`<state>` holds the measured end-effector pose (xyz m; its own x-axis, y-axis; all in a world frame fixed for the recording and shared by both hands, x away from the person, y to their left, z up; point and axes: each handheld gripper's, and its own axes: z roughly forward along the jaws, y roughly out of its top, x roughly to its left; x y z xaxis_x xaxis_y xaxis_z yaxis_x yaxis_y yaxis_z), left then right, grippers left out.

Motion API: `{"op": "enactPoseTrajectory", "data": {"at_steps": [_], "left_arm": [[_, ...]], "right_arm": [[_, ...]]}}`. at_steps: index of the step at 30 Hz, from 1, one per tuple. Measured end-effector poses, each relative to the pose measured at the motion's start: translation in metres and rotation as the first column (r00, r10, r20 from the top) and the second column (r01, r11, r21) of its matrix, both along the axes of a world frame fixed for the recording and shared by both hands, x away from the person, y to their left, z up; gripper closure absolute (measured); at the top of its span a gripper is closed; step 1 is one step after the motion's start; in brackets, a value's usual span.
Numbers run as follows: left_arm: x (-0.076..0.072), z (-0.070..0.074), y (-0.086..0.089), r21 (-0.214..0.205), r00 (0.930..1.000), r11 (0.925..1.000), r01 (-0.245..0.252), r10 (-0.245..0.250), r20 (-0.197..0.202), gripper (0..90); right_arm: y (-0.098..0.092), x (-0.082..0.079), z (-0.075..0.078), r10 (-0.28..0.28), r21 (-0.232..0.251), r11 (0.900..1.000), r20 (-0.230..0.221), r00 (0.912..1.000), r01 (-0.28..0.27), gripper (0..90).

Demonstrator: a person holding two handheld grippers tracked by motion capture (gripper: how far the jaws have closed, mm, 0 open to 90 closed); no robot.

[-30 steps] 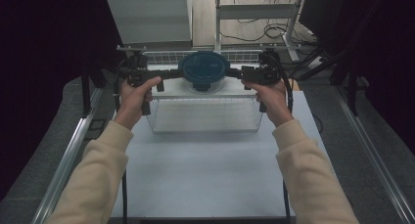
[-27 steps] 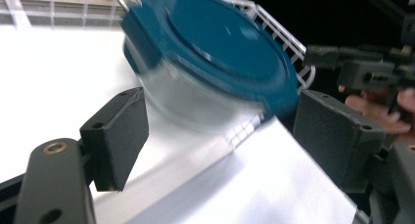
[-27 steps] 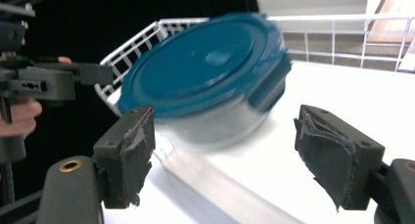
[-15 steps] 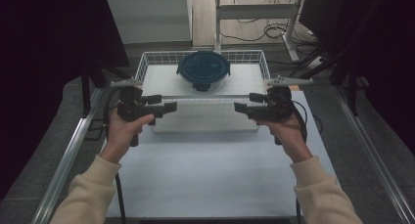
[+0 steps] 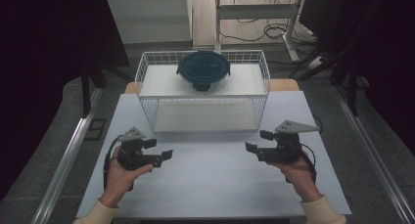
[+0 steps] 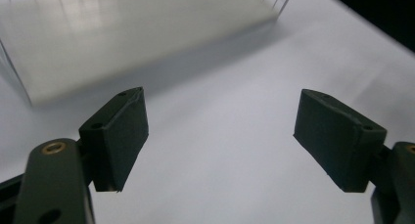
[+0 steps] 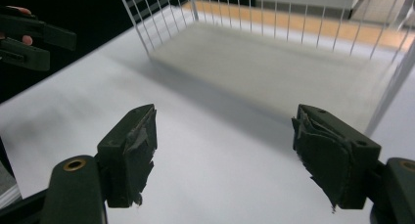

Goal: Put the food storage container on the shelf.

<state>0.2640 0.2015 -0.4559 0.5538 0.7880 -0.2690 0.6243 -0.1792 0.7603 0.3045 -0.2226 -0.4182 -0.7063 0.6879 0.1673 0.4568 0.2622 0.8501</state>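
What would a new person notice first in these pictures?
First, the round dark blue lidded container that sits in the white wire basket at the far side of the table. Then the left gripper and right gripper, both open, held apart above the bare near half.
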Motion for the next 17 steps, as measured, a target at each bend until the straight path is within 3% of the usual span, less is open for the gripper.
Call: {"op": "enactPoseTrajectory", "data": {"at_steps": [4, 7, 13, 17], "left_arm": [[-0.008, -0.019, 0.004, -0.008, 0.9991, 0.9998, -0.018, 0.018, -0.037, 20.7], [-0.012, -0.026, 0.008, -0.023, 0.9983, 0.9993, -0.03, 0.029, -0.051, 21.2], [-0.018, -0.026, 0.013, -0.026, 0.9981, 0.9983, -0.053, 0.052, -0.033, 22.8], [-0.018, -0.03, 0.012, 0.008, 0.9981, 0.9982, -0.059, 0.059, -0.019, 22.7]], "right_arm": [[-0.005, -0.008, -0.021, -0.002, -0.028, 0.9996, -0.018, 0.9998, 0.001, 24.1], [-0.006, -0.009, -0.028, -0.002, -0.031, 0.9995, -0.026, 0.9997, 0.002, 24.1], [-0.007, -0.011, -0.032, -0.002, -0.032, 0.9995, -0.013, 0.9999, 0.002, 23.6], [-0.004, -0.014, -0.03, -0.002, -0.024, 0.9997, 0.015, 0.9999, 0.003, 23.2]]}}
